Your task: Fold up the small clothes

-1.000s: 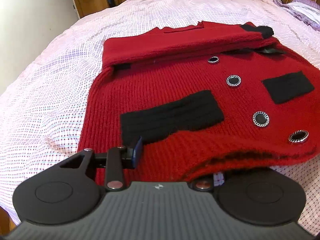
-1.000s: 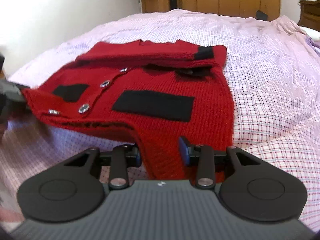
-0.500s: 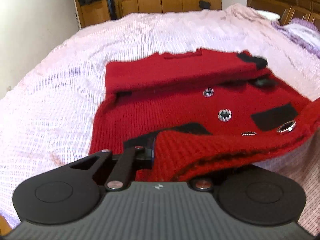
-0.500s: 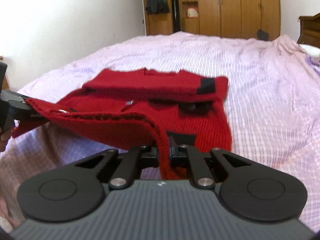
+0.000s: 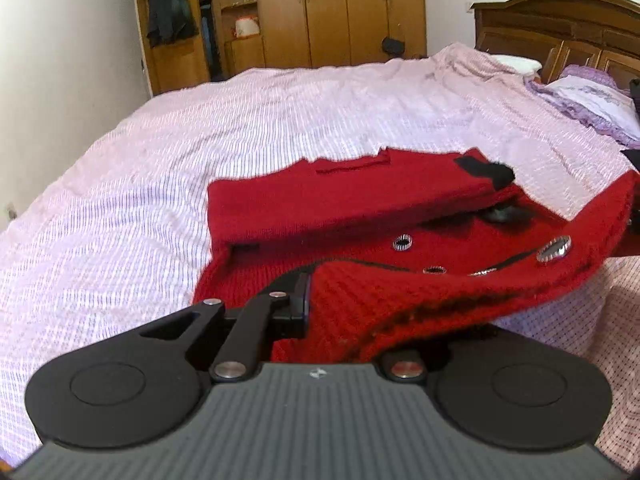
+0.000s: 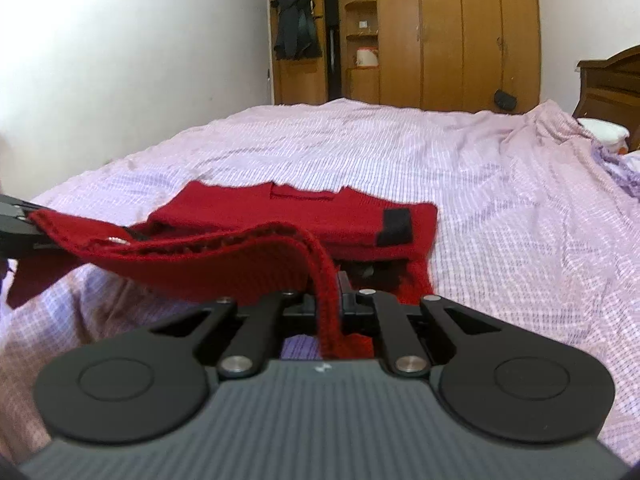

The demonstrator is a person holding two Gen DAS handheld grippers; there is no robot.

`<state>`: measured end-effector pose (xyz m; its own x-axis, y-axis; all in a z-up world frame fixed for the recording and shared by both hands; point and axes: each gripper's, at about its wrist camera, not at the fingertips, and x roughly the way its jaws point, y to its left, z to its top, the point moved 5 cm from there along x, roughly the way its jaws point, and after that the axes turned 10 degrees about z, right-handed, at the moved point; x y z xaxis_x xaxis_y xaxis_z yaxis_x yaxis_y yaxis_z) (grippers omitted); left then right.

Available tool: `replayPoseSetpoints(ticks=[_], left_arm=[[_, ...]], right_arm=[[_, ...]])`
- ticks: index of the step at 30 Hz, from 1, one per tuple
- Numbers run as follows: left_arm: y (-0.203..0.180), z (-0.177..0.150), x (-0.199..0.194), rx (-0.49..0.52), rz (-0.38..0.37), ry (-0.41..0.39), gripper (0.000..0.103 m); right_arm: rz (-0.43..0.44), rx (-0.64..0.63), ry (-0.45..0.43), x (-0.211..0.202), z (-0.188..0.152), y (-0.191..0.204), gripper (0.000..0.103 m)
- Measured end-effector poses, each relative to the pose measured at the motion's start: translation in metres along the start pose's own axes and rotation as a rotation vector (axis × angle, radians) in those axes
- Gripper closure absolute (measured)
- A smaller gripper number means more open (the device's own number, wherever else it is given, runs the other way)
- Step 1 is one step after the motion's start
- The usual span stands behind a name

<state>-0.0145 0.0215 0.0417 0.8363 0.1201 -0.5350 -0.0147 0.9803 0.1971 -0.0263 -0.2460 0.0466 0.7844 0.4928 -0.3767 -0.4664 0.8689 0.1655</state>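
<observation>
A small red knit cardigan point(image 5: 340, 208) with black patches and silver-rimmed buttons lies on the bed, its sleeves folded across the chest. My left gripper point(image 5: 320, 304) is shut on one corner of the bottom hem, which drapes over its right finger. My right gripper point(image 6: 330, 300) is shut on the other hem corner of the cardigan point(image 6: 304, 216), the knit edge pinched between its jaws. The hem hangs raised off the bed between both grippers. The left gripper point(image 6: 16, 224) shows at the left edge of the right wrist view.
The pink checked bedsheet point(image 5: 160, 184) covers a wide bed. A wooden headboard point(image 5: 560, 28) and purple pillows point(image 5: 592, 100) are at the right. A wooden wardrobe point(image 6: 440, 32) and white wall stand beyond the bed's far side.
Both grippers closed on the hem corners and rose, lifting the cardigan's bottom edge off the bed. The black pockets are now hidden under the raised hem.
</observation>
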Motion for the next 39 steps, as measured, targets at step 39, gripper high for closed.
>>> replayPoseSetpoints(ticks=[39], left_arm=[[-0.007, 0.084, 0.203, 0.038, -0.043, 0.175, 0.094]], right_arm=[[-0.106, 0.189, -0.017, 0.168, 0.052, -0.086, 0.094]])
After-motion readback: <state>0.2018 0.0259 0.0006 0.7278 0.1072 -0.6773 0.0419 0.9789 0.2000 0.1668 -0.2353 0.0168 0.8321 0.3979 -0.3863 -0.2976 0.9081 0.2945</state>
